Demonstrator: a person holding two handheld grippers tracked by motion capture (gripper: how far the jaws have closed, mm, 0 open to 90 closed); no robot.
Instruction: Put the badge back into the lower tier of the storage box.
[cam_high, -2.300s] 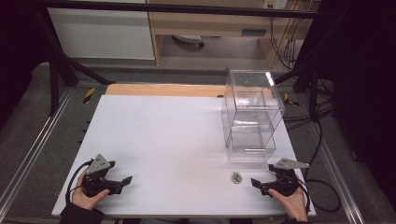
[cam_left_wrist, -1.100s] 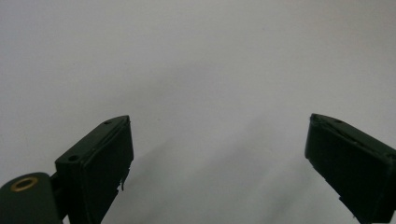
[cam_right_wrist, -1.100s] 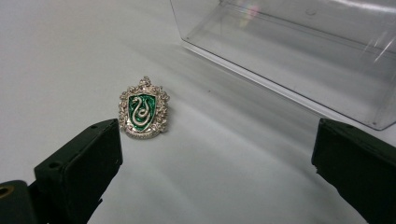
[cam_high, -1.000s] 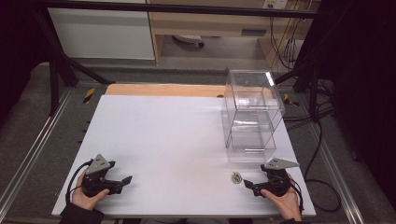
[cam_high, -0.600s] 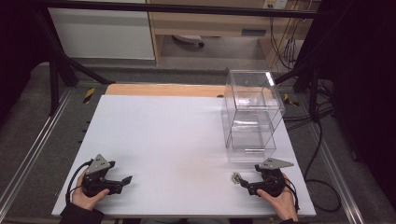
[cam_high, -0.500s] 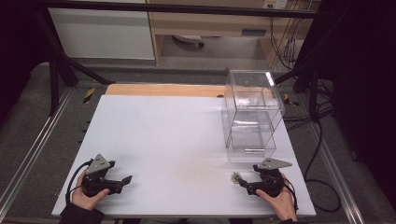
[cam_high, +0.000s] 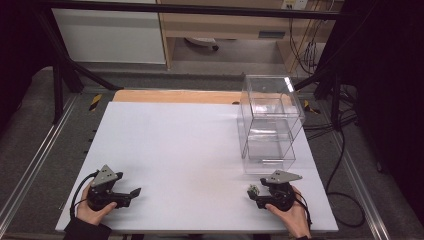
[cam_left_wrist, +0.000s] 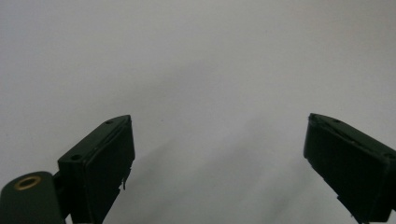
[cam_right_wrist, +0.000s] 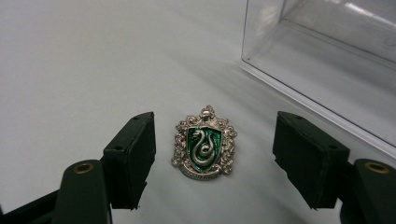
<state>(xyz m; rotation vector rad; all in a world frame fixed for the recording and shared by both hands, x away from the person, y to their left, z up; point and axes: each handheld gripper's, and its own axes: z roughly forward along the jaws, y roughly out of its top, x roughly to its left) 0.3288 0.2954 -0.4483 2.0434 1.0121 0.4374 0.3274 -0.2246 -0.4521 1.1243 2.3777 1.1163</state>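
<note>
A small silver crest badge (cam_right_wrist: 204, 143) with a green shield and a snake on it lies flat on the white table. My right gripper (cam_right_wrist: 212, 154) is open, its two black jaws standing on either side of the badge without touching it. In the high view the badge (cam_high: 253, 189) sits at the tip of the right gripper (cam_high: 257, 196), near the table's front right. My left gripper (cam_high: 134, 192) rests at the front left, held in a hand. In its own view the left gripper (cam_left_wrist: 219, 154) is open over bare table.
A clear plastic box (cam_high: 270, 120) with two levels stands at the right of the white table (cam_high: 185, 145), just beyond the badge; its lower edge (cam_right_wrist: 322, 70) shows in the right gripper view. A wooden strip (cam_high: 175, 96) runs along the table's far edge.
My right gripper has slid left along the front edge, bringing its jaws to either side of the badge. The left gripper has not moved.
</note>
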